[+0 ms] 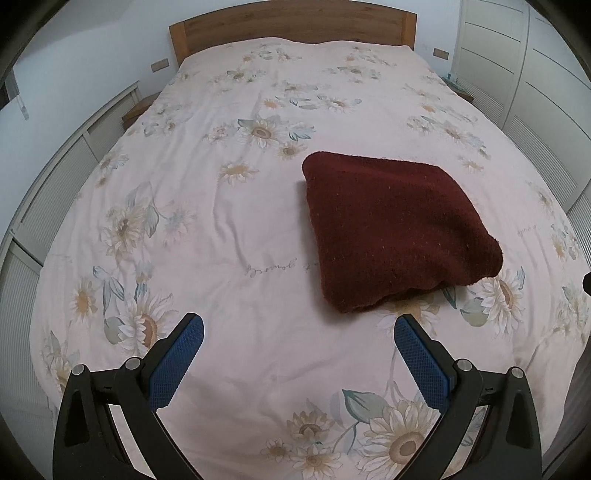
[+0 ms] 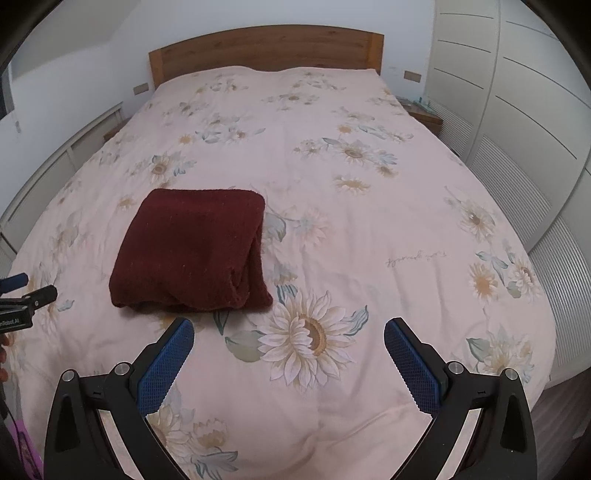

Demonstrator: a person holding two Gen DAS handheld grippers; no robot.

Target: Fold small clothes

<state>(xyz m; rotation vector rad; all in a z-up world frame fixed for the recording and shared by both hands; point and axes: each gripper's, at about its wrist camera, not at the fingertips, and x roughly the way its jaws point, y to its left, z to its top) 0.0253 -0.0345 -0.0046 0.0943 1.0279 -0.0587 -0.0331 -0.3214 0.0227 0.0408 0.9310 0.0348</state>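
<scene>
Both grippers hover empty over the bed's near end: left gripper (image 1: 298, 328) spread wide, right gripper (image 2: 289, 328) likewise, nothing between the blue pads. Dark red garment (image 1: 391, 229) lies on the floral bedspread (image 1: 229, 206), already a thick squarish bundle, ahead of and between the two tools. Folding looks done or nearly; layered open edges face the near side, slightly uneven. Plenty of bare cover all round. Wardrobe (image 2: 517, 110) stands well off right.

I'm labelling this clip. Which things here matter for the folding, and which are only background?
Job: dark red garment, folded; left gripper and right gripper, both open.
Background: floral bedspread, wooden headboard, white wardrobe.
</scene>
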